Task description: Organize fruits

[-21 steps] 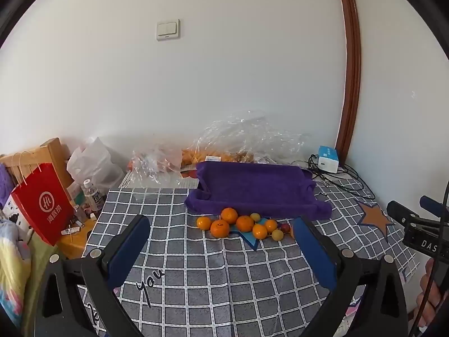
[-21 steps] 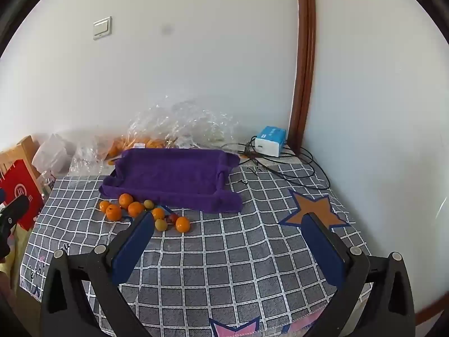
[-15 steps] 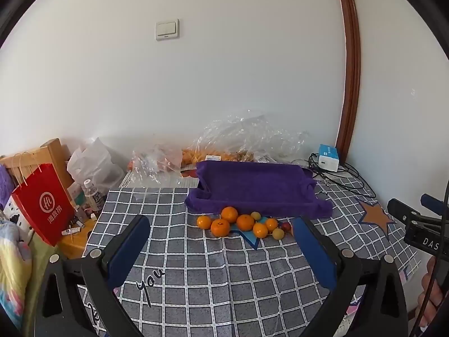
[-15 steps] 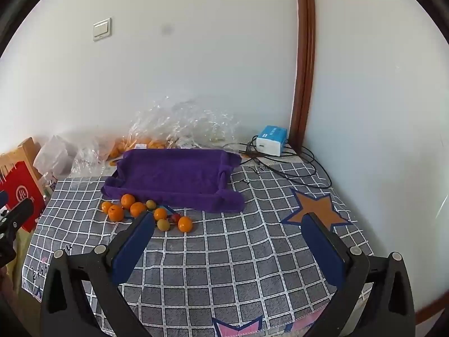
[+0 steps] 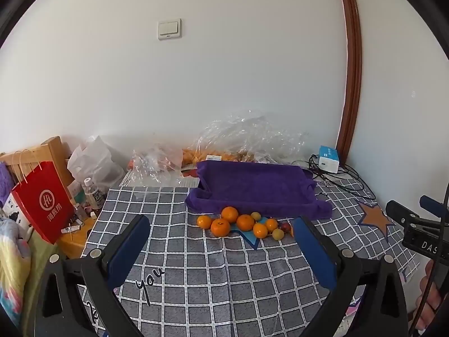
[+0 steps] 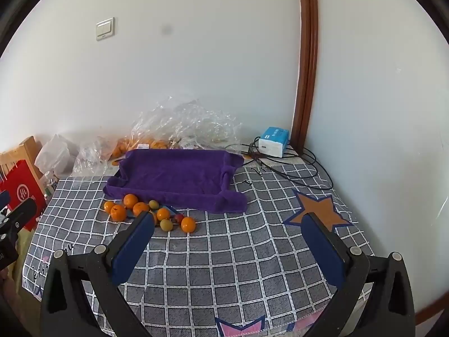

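Right tool (image 6: 227, 233) nudged nearer fruits (image 6: 146, 212), both tools agape, purple tray (image 5: 258, 188) holds nothing, left tool (image 5: 221, 238) unladen

Black frames; blue fingers (image 5: 127, 250); silver screws (image 6: 355, 250).

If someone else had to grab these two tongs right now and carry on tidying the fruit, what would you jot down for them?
Left tongs: open, empty, hanging above the checked tablecloth, short of the fruit.
Right tongs: open, empty, also above the cloth.
Fruit: oranges, two small yellow-green fruits and one small red fruit lie clustered on the cloth in front of the purple towel-lined tray.
Done: nothing; the tray holds no fruit.
Left: every piece, probably into the tray. Bags with more oranges sit behind it.
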A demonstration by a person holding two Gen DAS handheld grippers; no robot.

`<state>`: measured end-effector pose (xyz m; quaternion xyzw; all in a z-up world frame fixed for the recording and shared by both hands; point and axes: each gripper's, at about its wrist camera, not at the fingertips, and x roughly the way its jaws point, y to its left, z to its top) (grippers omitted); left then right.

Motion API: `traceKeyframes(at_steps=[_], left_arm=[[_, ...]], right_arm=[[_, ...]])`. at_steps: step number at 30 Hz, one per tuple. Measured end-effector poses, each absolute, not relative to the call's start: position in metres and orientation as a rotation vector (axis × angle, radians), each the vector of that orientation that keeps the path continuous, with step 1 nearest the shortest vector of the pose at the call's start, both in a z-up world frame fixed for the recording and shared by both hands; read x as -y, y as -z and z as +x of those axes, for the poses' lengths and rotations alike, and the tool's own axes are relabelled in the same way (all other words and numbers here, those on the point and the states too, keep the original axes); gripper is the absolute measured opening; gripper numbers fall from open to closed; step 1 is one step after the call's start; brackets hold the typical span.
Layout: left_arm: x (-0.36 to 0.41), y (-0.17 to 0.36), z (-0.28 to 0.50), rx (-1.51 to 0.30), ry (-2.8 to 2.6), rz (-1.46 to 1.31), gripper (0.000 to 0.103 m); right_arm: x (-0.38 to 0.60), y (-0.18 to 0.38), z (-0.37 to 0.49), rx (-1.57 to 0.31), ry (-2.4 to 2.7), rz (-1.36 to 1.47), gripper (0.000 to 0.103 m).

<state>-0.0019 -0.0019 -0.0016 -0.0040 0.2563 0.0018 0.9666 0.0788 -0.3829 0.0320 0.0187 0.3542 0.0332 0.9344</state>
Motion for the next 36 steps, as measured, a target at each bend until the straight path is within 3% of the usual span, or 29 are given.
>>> traceKeyframes(at_steps=[36], left_arm=[[-0.0009, 0.0028, -0.0025, -0.519, -0.009, -0.014, 0.103]], right_arm=[[0.3795, -0.0305, 0.0763, -0.733, -0.076, 0.043, 0.103]])
